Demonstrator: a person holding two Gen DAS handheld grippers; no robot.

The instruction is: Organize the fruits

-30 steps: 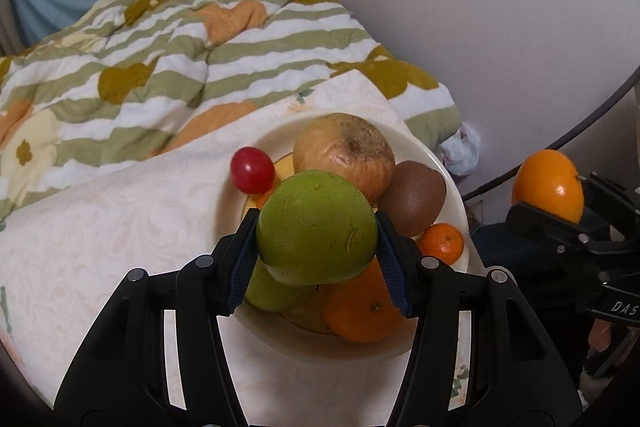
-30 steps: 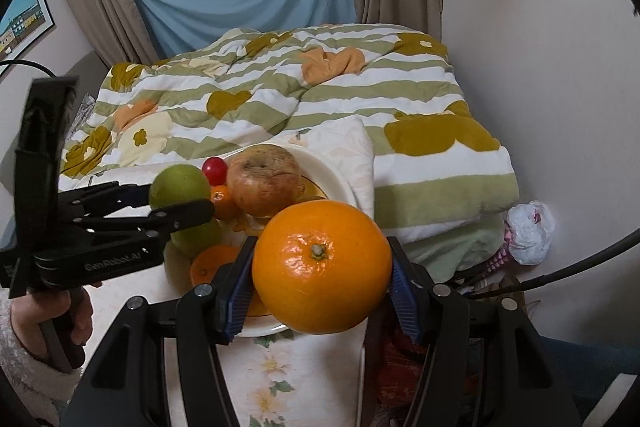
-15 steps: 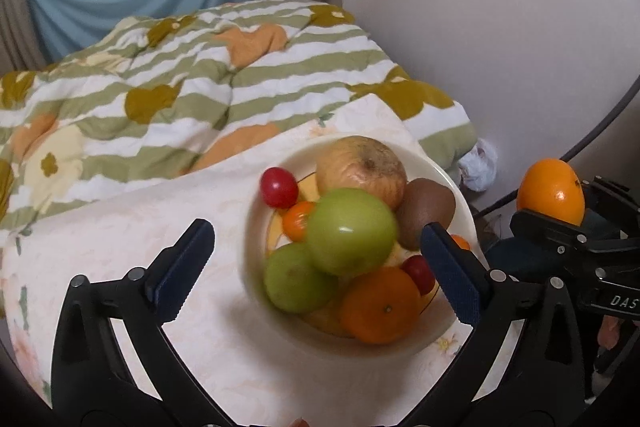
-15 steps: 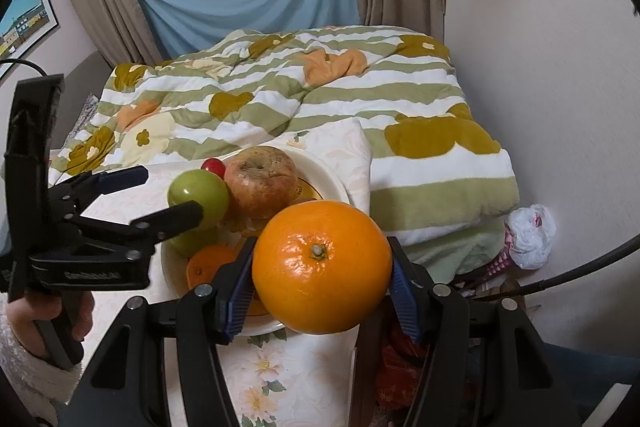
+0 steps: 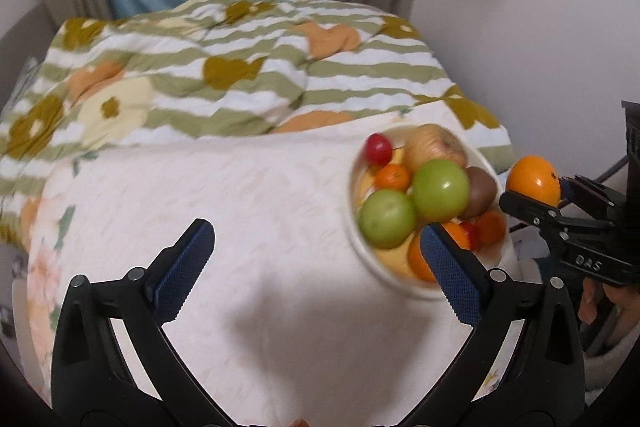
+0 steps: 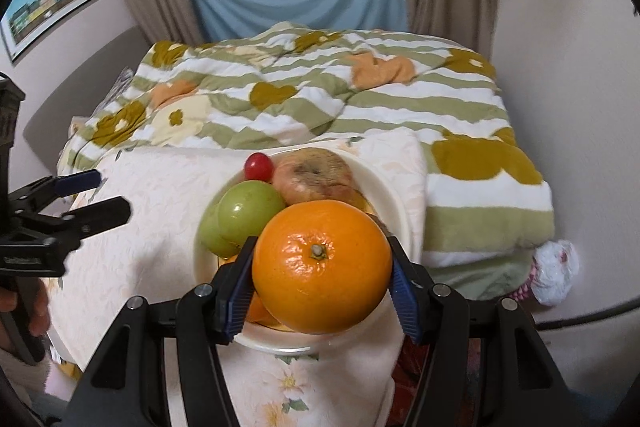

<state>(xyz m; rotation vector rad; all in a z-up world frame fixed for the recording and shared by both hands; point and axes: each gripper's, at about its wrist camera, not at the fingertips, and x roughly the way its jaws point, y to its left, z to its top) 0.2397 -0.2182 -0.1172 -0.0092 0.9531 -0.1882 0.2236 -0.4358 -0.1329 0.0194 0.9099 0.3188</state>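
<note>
At lower centre of the left wrist view, your left gripper (image 5: 316,267) is standing with its jaws spread wide and nothing between them, having just been opening; below it is only the pale floral cloth (image 5: 248,227). Toward the right of that frame, the white bowl (image 5: 356,227) is sitting on the cloth, holding two green apples (image 5: 440,190) (image 5: 387,219) touching each other, a brownish apple (image 5: 436,147) behind them, a small red fruit (image 5: 377,149) at the bowl's upper left rim, a small mandarin (image 5: 393,176), a kiwi (image 5: 480,191) on the right, and orange-coloured fruit at the near side, partly hidden by your right-hand finger. At lower centre of the right wrist view, your right gripper (image 6: 322,281) is clamping a large orange (image 6: 322,265) between its blue pads (image 6: 238,291), stem end facing the camera, and holding it in front of the bowl's near rim; whether it is touching the fruit behind, you cannot tell. Beyond the bowl, a green-striped quilt (image 6: 320,99) is lying rumpled.
</note>
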